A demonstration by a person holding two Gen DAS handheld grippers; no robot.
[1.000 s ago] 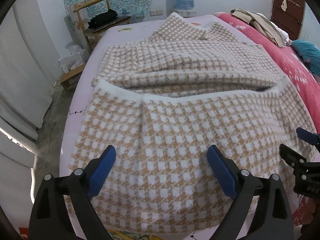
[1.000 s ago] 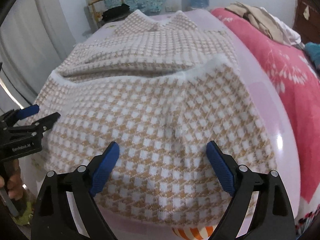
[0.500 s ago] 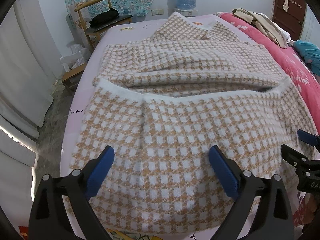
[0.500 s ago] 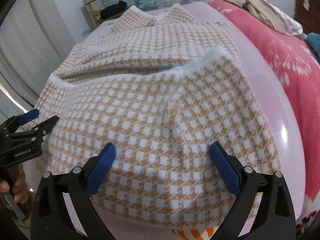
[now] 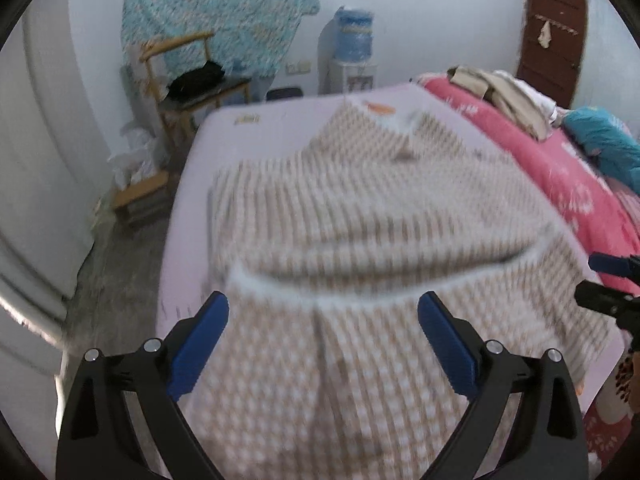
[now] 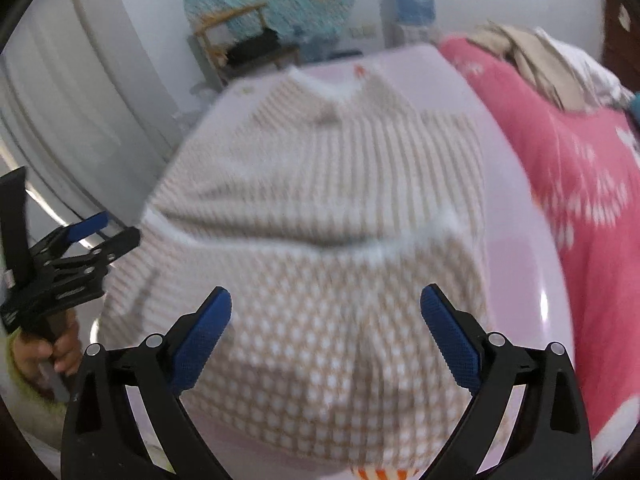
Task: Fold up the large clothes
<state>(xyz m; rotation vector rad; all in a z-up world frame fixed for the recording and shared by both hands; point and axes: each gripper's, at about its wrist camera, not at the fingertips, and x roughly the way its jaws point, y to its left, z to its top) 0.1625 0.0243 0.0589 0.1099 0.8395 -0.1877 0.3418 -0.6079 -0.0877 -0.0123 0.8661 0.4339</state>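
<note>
- Fingers [image 5: 202, 340] of the left gripper [image 5: 323, 340], black-framed with blue pads: spread wide, grasping nothing, poised above the cloth.
- Right gripper [image 6: 326, 336]: jaws have just been opening to full spread; nothing lies between them.
- Beige-and-white checked knitted garment [image 5: 360, 240]: lies on the pale pink bed sheet [image 5: 280, 128], its near hem already folded up over the body, white edge across the middle, collar at the far end.
- Step in hand, as judged: one lengthwise fold is laid and let go.
- Next move: probably calls for fresh grips on the folded near edge, or on the sides, both grippers pinching together.
- Pink flowered quilt [image 6: 580, 168]: beside the sheet.
</note>
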